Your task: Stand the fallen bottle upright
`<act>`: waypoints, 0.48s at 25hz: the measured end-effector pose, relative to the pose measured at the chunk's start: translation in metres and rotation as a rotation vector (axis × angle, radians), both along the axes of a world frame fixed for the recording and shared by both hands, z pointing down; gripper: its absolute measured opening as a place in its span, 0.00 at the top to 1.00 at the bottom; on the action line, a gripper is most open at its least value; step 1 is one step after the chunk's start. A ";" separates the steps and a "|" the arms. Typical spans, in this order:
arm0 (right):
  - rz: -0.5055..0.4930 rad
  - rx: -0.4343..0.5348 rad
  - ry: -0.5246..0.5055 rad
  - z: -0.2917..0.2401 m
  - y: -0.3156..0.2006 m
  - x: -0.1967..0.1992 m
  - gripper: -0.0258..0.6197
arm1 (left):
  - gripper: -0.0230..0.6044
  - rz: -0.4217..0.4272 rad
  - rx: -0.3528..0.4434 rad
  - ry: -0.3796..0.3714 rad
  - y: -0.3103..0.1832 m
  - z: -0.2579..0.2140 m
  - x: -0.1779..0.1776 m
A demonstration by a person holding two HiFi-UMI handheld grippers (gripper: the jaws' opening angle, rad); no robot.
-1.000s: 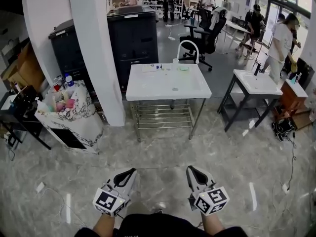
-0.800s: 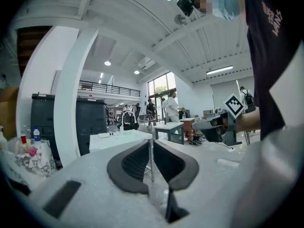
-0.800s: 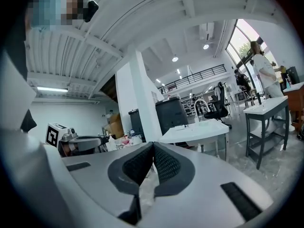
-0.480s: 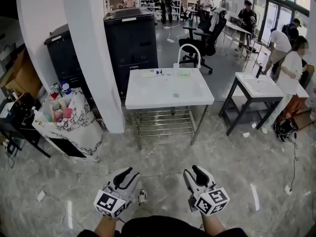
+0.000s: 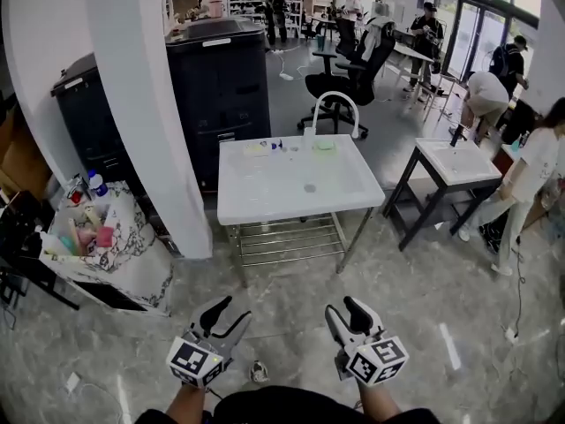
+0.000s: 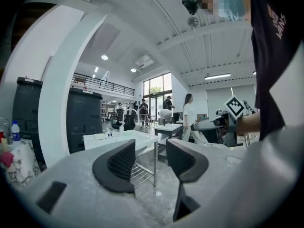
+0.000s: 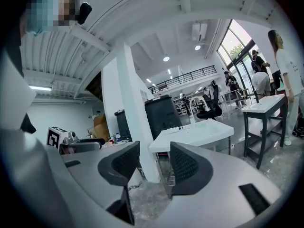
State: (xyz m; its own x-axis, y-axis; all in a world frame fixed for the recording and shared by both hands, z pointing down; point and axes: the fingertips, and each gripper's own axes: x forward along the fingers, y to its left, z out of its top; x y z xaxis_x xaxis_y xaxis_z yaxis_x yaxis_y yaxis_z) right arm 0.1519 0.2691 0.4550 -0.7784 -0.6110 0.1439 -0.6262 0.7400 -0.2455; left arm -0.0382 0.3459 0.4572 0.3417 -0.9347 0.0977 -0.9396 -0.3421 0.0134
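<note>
The white sink table [image 5: 265, 184] with its curved tap [image 5: 340, 104] stands ahead of me across the marble floor. A few small items [image 5: 265, 147] lie along its back edge; they are too small to pick out a fallen bottle. My left gripper [image 5: 228, 314] and right gripper [image 5: 344, 309] are held low and side by side, well short of the table. Both point toward it. In the left gripper view the left gripper [image 6: 149, 158] has its jaws opening with nothing between them. The right gripper [image 7: 154, 163] also shows opening jaws with only floor and the table [image 7: 194, 132] beyond.
A white pillar [image 5: 150, 104] and black cabinets [image 5: 221, 78] stand left of the table. A marble-patterned box [image 5: 106, 254] full of bottles sits at the far left. A second white table [image 5: 455, 162], people [image 5: 530, 175] and an office chair [image 5: 344, 73] are to the right and behind.
Both grippers' jaws have gone from shut to apart. The view has moved closer to the sink table. The people at the right have shifted places.
</note>
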 end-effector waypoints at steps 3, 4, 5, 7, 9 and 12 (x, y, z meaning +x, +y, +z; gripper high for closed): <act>0.027 -0.006 -0.005 0.002 -0.020 -0.026 0.67 | 0.65 0.012 -0.006 0.004 -0.023 0.001 -0.030; 0.035 -0.008 -0.006 0.003 -0.026 -0.035 0.67 | 0.65 0.020 -0.009 0.002 -0.031 0.002 -0.039; 0.043 -0.009 -0.007 0.004 -0.032 -0.042 0.67 | 0.65 0.030 -0.011 -0.001 -0.039 0.003 -0.047; 0.059 -0.010 -0.009 0.004 -0.044 -0.056 0.66 | 0.65 0.051 -0.010 -0.008 -0.054 0.004 -0.061; 0.077 -0.012 -0.014 0.005 -0.054 -0.067 0.66 | 0.65 0.071 -0.006 -0.013 -0.066 0.007 -0.072; 0.096 -0.022 -0.024 0.008 -0.066 -0.079 0.66 | 0.65 0.095 -0.015 -0.011 -0.084 0.014 -0.086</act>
State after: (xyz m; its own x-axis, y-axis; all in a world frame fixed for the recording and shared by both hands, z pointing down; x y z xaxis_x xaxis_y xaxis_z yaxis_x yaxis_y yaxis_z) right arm 0.0726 0.2032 0.4632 -0.7201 -0.6796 0.1401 -0.6874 0.6712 -0.2774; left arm -0.1247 0.2623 0.4712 0.4272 -0.8968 0.1153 -0.9032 -0.4292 0.0087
